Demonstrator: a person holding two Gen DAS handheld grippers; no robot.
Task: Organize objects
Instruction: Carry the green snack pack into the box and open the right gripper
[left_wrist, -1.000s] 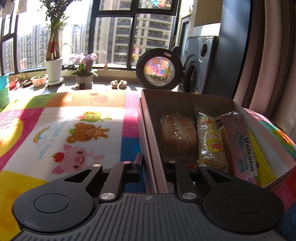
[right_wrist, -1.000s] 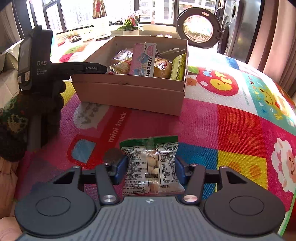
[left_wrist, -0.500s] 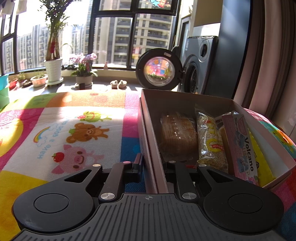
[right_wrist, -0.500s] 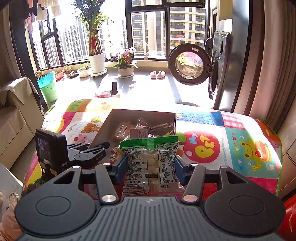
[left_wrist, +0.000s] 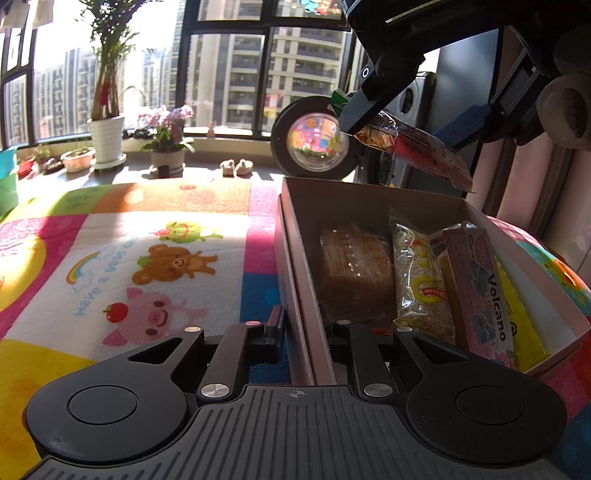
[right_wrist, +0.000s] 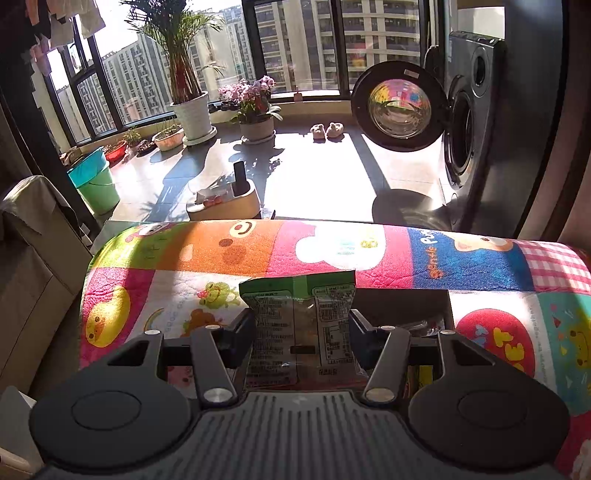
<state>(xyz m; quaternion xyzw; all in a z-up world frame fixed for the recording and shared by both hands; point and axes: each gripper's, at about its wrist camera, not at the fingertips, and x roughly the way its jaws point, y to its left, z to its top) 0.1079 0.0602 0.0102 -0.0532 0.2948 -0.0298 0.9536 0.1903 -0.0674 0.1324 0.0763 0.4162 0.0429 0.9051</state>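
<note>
At the bottom of the left wrist view, the left claw (left_wrist: 301, 328) is pinched on the near wall of the cardboard box (left_wrist: 295, 280), which rests on a cartoon-print mat (left_wrist: 110, 266). Inside the box stand a brown cracker pack (left_wrist: 354, 273), a grain bar (left_wrist: 421, 284) and a pink "Volcano" packet (left_wrist: 480, 291). In the upper right, above the box, the right claw (right_wrist: 301, 328) grips a green-topped snack bag (right_wrist: 295, 325) by its sides. Beyond the mat are potted plants (right_wrist: 188, 92) and an open washing machine (right_wrist: 461, 122).
</note>
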